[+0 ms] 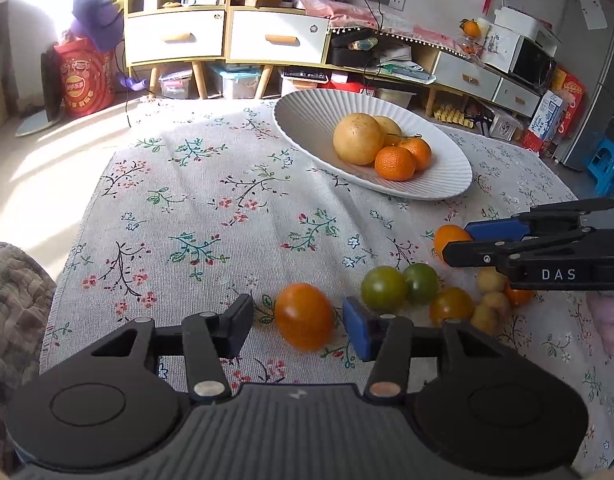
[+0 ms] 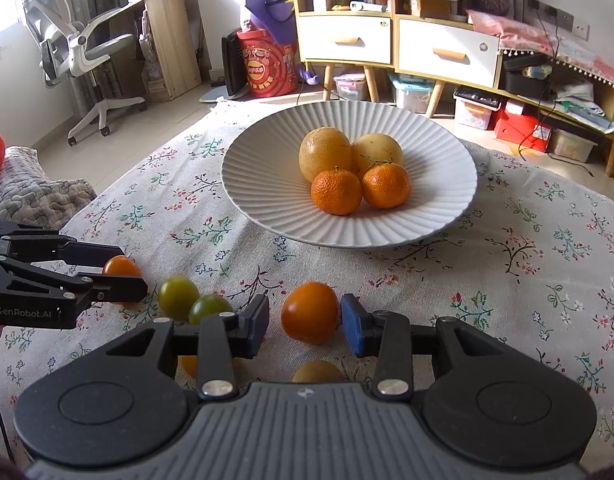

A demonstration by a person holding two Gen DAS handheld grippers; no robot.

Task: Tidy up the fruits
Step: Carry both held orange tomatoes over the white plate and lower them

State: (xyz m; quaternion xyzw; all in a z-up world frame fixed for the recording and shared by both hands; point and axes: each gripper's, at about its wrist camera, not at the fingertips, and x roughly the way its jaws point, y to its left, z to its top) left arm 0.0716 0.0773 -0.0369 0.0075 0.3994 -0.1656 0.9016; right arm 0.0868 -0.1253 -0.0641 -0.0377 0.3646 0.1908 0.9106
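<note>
Your right gripper reads "DAS", left gripper "GenRobot.AI"; each stands parted around an unclamped orange tomato.

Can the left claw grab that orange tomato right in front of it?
Probably yes. The orange tomato already sits between the left claw's open fingers, with nothing in between. The green tomatoes lie just off to one side.

Black hand-held gripper with blue pads, ribbed grey housing, silver screws.
</note>
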